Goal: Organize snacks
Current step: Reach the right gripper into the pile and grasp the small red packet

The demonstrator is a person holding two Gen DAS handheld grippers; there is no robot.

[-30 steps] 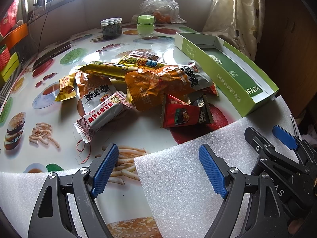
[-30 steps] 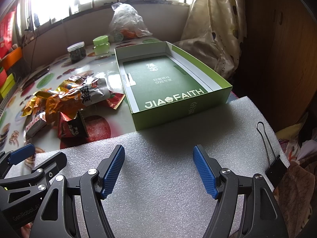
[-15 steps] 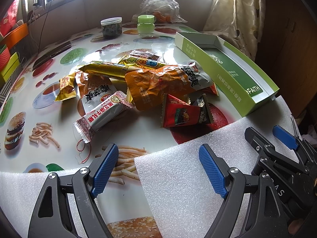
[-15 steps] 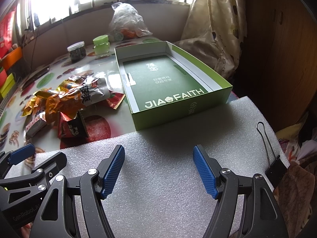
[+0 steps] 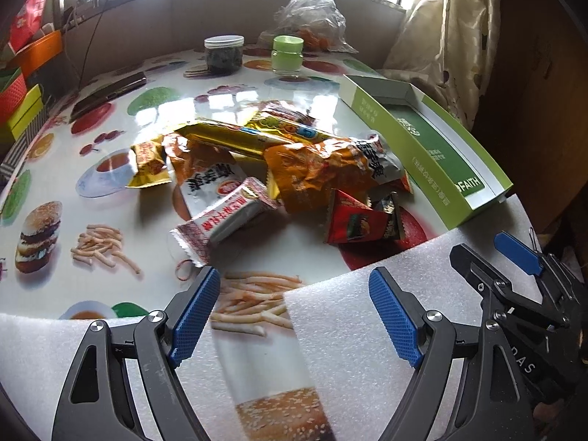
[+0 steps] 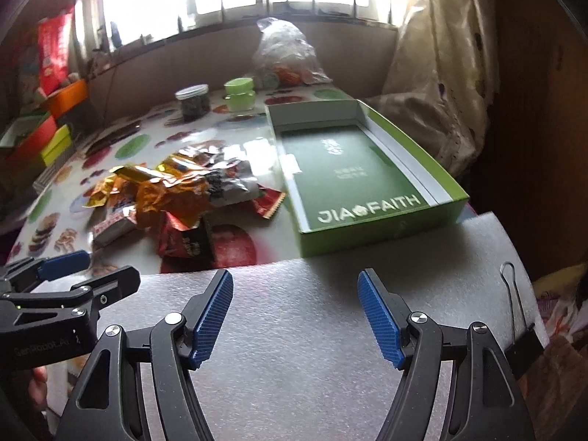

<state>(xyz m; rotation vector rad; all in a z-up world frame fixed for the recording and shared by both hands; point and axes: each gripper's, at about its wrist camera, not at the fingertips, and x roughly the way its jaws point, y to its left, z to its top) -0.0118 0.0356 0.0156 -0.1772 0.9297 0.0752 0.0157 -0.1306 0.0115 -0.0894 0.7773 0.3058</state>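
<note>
A pile of snack packets point(image 5: 294, 169) lies mid-table: orange and gold bags, a white-red bar point(image 5: 220, 217) and a red packet point(image 5: 362, 222) nearest me. The pile also shows in the right wrist view point(image 6: 172, 198). An empty green JIA FAITH box point(image 6: 364, 169) stands open to the right of the pile; it shows in the left wrist view too point(image 5: 430, 147). My left gripper point(image 5: 294, 316) is open and empty, just short of the pile. My right gripper point(image 6: 296, 316) is open and empty over white foam, in front of the box.
White foam sheets point(image 6: 312, 323) cover the near table edge. A dark jar point(image 5: 223, 55), a green jar point(image 5: 287, 55) and a plastic bag point(image 5: 312, 18) stand at the back. A binder clip point(image 6: 522, 334) lies at the right. Coloured boxes point(image 5: 22, 84) sit far left.
Both grippers have lifted and moved slightly; the right view has swung left and shows more of the snack pile. Nothing on the table has moved.
</note>
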